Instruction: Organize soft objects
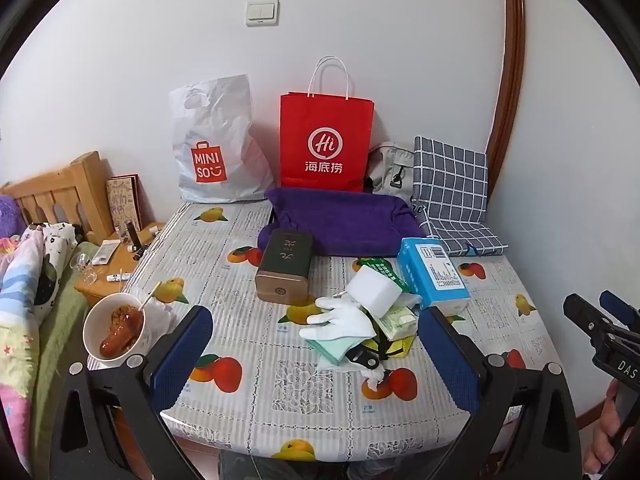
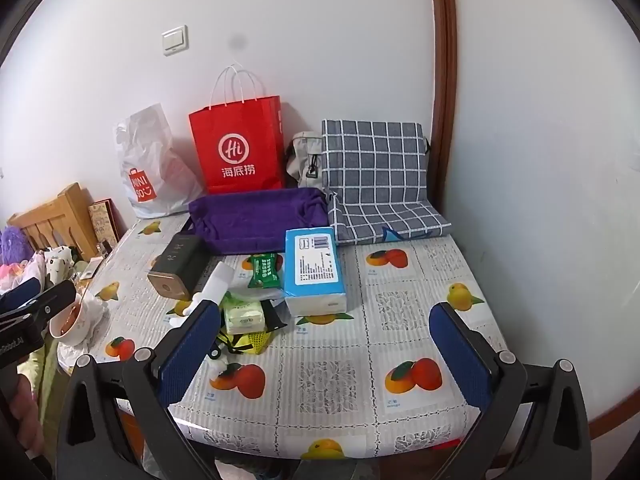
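While two bags (image 1: 326, 140) stand — one glove (image 1: 340, 318) lies.

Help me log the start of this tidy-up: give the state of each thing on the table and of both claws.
Left claw: open, holds nothing.
Right claw: open, holds nothing.
White glove: lying flat on the pile.
Blue tissue pack: lying flat.
Purple towel: folded.
Red paper bag: upright by the wall.
Noodle cup: open, food inside.

A limp white fabric glove (image 1: 340, 318) lies atop a jumbled pile beside a white foam block (image 1: 374, 294), before a folded purple towel (image 1: 340, 220) on the tabletop (image 1: 280, 380).
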`<state>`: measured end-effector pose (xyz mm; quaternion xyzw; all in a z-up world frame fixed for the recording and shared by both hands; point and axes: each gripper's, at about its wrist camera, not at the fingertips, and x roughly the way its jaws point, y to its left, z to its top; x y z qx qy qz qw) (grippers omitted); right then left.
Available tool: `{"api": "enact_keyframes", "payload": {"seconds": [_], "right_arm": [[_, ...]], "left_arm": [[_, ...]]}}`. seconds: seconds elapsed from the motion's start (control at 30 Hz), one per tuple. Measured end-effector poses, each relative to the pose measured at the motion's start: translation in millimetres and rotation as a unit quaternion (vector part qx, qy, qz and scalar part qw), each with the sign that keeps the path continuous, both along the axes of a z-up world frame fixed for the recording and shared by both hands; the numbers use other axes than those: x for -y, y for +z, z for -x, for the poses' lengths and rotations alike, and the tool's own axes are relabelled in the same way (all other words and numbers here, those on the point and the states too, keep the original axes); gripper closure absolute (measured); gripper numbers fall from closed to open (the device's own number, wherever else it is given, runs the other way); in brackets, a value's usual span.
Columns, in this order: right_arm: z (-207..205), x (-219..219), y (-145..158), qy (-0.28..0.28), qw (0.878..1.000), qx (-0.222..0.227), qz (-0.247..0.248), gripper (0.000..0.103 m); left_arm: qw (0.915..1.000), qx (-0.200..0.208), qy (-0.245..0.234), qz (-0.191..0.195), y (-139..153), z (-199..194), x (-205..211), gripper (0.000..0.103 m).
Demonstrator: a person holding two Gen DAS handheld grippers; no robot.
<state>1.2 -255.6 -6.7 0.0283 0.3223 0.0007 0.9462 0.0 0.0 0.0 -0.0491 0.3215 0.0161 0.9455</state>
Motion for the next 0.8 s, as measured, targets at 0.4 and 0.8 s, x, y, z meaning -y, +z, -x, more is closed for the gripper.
{"api": "enact_keyframes", "payload": {"seconds": [0.4, 0.8], "right_arm": [[7, -7, 15, 0.005, 1.000, 0.006, -0.004, 0.000], [12, -9, 20, 0.014, 1.000, 0.015, -0.007, 0.000]], "left_arm": [[0.9999, 0.004, -0.003, -0.009, 4, 3, 1, 0.000], [0.9999, 0.006, -0.004, -0.010, 3, 4, 1, 0.000]]}}
